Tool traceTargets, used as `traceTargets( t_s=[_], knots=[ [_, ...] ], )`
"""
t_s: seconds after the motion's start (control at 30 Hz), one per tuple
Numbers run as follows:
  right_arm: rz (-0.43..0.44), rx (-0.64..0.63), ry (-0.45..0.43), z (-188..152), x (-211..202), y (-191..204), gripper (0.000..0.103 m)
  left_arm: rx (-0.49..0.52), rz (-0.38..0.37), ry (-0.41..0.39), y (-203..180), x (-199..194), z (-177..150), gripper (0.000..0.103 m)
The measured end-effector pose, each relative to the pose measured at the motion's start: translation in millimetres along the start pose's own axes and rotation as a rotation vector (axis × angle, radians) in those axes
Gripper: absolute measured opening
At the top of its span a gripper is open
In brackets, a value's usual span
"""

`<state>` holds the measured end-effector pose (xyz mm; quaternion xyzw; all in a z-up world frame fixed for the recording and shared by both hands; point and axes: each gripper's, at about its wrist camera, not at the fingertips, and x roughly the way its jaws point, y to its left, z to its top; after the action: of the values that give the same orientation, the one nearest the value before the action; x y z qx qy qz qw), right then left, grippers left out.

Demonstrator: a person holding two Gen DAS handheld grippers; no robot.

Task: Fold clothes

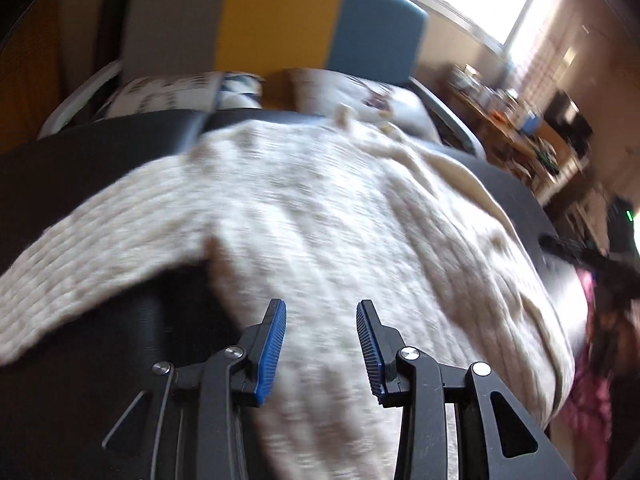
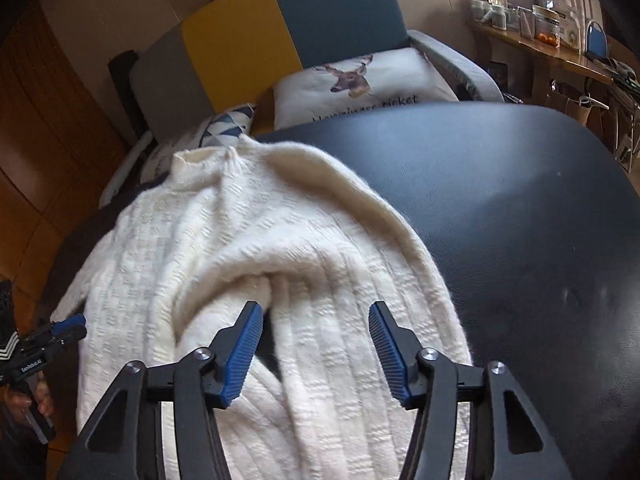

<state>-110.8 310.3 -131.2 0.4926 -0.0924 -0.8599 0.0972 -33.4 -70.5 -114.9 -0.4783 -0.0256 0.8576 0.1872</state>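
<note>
Sweater lies partly folded on the dark worktop, one sleeve spread. Left claw and right claw hover agape, empty. Which fold comes next is unclear.

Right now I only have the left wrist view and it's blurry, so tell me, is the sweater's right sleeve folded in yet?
Observer: From the right wrist view, a fold of the cream sweater lies doubled over its body, with a rolled edge just ahead of the right gripper. I can't say for sure it's the sleeve.
Operator: Is the right gripper holding anything?
Observer: No, its jaws stand open above the knit, nothing between them.
Operator: What's beyond the table on that side?
Observer: A white cushion printed with a deer head, leaning on the armchair.
</note>
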Motion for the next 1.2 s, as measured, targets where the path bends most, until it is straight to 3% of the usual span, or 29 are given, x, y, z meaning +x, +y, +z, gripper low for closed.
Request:
traceTargets(
  t_s=[0.1,0.23,0.33,0.47,0.57,0.7,0.87,1.0,1.2],
  knots=[
    [-0.096,-0.06,0.075,-13,21,-11,0.049,0.067,0.025,0.045,-20,21,-6,0.039],
    [-0.141,-0.076,0.055,-10,27,-25,0.048,0.114,0.07,0.102,-27,43,-14,0.039],
    [-0.152,-0.086,0.053,-5,26,-33,0.048,0.111,0.064,0.099,-23,43,-16,0.041],
    [-0.085,-0.053,0.085,2,14,-35,0.05,0.086,0.054,0.099,-20,41,-13,0.041],
    [0.043,-0.036,0.016,18,-6,-28,0.051,0.042,-0.003,0.089,-15,32,-3,0.042],
    [0.126,-0.06,-0.069,59,-12,0,0.053,-0.01,-0.048,0.016,-8,19,28,0.046],
    [0.031,-0.202,-0.077,111,24,55,0.053,-0.031,-0.001,-0.05,2,26,74,0.051],
    [0.031,-0.296,0.0,129,65,84,0.053,-0.033,0.049,-0.061,16,44,104,0.051],
    [-0.124,-0.319,0.128,131,125,78,0.051,-0.021,0.095,-0.062,36,77,134,0.051]
  ],
)
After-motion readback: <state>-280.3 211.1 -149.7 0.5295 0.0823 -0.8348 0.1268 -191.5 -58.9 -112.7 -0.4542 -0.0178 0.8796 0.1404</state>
